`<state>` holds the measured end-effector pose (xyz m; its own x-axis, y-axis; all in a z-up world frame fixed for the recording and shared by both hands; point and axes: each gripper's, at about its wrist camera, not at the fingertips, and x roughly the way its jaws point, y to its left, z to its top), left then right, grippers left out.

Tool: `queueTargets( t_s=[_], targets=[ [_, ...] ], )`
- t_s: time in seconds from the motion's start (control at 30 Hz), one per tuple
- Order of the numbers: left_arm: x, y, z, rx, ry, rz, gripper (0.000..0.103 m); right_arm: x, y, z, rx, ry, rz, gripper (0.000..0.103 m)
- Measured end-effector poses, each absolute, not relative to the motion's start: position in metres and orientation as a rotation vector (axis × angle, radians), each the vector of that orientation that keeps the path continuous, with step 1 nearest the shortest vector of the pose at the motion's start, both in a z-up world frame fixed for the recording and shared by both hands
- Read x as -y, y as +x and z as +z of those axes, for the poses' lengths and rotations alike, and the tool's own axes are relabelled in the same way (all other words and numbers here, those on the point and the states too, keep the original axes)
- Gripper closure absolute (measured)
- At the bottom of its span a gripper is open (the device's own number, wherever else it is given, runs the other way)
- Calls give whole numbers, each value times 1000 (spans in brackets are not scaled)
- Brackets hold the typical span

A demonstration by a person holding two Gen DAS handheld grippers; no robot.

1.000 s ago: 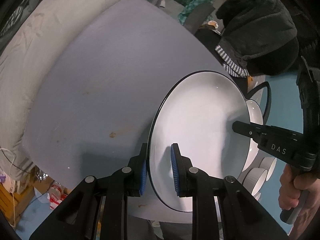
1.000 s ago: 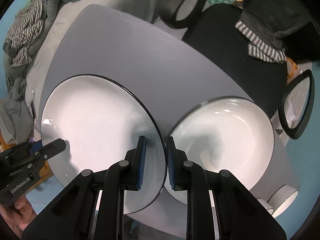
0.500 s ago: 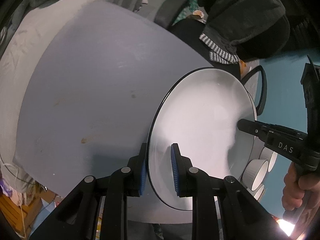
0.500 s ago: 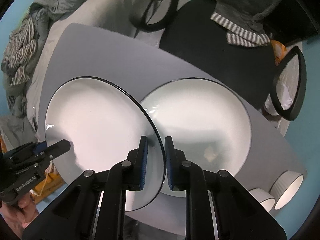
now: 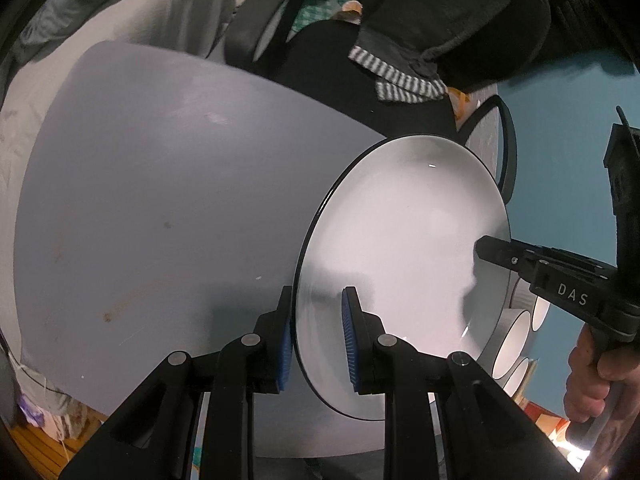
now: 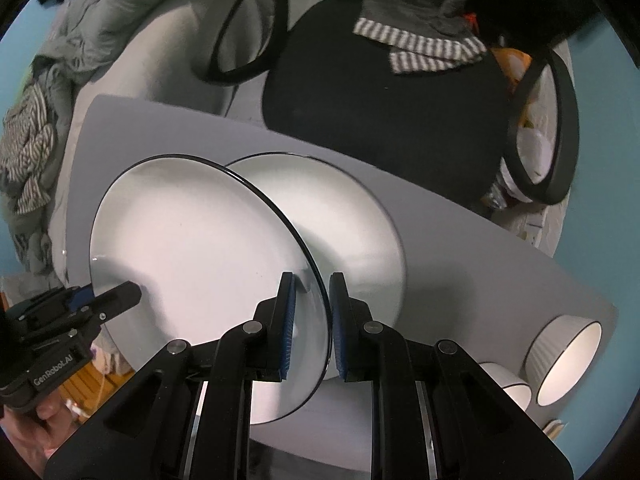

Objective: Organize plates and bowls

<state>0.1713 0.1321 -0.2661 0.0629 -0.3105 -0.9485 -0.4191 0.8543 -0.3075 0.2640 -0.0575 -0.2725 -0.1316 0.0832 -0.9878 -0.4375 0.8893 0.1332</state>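
Both grippers hold one white, black-rimmed plate (image 5: 404,264) by opposite edges, lifted above the grey table (image 5: 160,208) and tilted.

Left gripper (image 5: 316,334) — blue pads on either side of the plate's near rim; the left pad lies against the underside, the right pad against the upper face. Clamped on the plate. In the right wrist view the same gripper (image 6: 120,294) enters from lower left, its tip over the plate's far edge.

Right gripper (image 6: 311,328) — fingers straddle the rim of the held plate (image 6: 200,272), pads close on both sides; gripping it. In the left wrist view it (image 5: 486,250) reaches in from the right, tip on the plate's far rim, with the person's hand (image 5: 592,376) around its handle.

Second plate (image 6: 344,232) — same white with dark rim, lying flat on the table, partly hidden behind the held plate in the right wrist view. Whether the two touch: cannot tell.

Ribbed white bowls (image 6: 564,360) stand at the table's right end, at least two visible, close together. In the left wrist view bowls (image 5: 516,340) show just past the plate's right edge.

Behind the table: black chair (image 6: 384,108) with a striped cloth (image 6: 424,48) on it.
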Motion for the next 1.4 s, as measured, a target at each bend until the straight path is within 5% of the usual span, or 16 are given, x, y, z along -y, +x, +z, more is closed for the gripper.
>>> queueTargets(
  t_s=[0.97,1.33,1.4],
  targets=[
    [-96,200,-298,-1651,-513,76,82,95,278,-294,-1666,-256,371,86],
    [-92,204,-283,-1607,-343,143,72,80,272,-290,-1628,-320,387,84],
    [-88,204,-281,-1599,-330,124,66,76,271,-288,-1611,-345,387,75]
  ],
)
